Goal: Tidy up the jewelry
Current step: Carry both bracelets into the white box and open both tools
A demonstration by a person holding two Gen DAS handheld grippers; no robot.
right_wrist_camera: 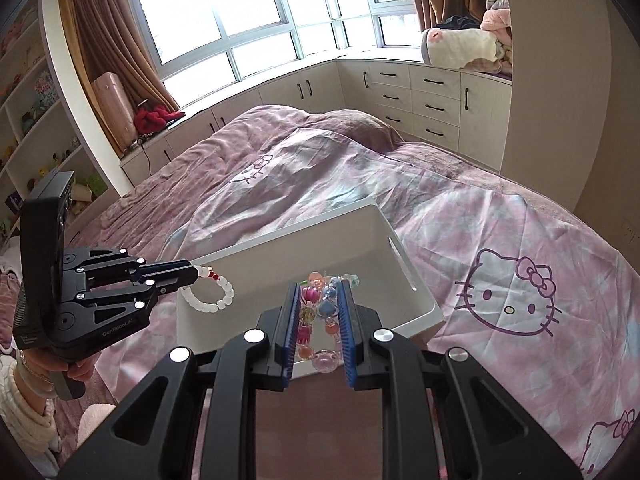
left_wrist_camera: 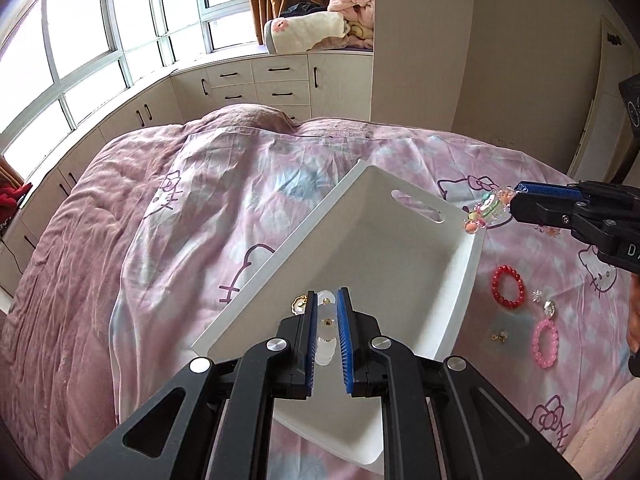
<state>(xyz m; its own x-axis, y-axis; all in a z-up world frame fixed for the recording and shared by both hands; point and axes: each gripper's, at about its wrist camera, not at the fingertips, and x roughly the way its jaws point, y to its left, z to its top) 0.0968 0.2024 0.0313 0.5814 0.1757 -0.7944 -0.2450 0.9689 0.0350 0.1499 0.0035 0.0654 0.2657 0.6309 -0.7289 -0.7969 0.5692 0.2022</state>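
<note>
**Both bracelets in grip, tray ahead and below**

Left hand-held gripper (left_wrist_camera: 326, 308): jaws closed on the white bead bracelet (left_wrist_camera: 325, 334). In the left wrist view the beads run up between the blue pads at lower centre; in the right wrist view the same bracelet hangs as a loop from the fingertips at centre left, over the near left corner of the tray.

Right hand-held gripper (right_wrist_camera: 318, 292): jaws closed on the multicolour charm bracelet (right_wrist_camera: 318, 312), clamped lengthwise between the pads (clear and coloured beads, one large clear bead nearest the camera). In the left wrist view it shows at the right edge, the charms dangling just at the tray's right corner.

White tray (left_wrist_camera: 416, 256): lies on the bed (left_wrist_camera: 100, 240), on the pink cat-print cover, centre of both frames. It looks empty. Its long axis runs diagonally in the left wrist view, lower left to upper right, with a slot handle at the far end.

Key relation: the tray lies forward of and beneath both grippers. The left one appears already above the tray's near end; the right one sits at the rim, so I judge the left nearer to a drop point.

Not yet collected, lower right of the left wrist view, on the cover beside the tray: red bead bracelet (left_wrist_camera: 508, 287), pink bead bracelet (left_wrist_camera: 545, 342), and a few small pieces near them (earrings, probably; too small to be sure).

Judgement: next is release into the tray; the right bracelet needs to clear the rim first.
</note>
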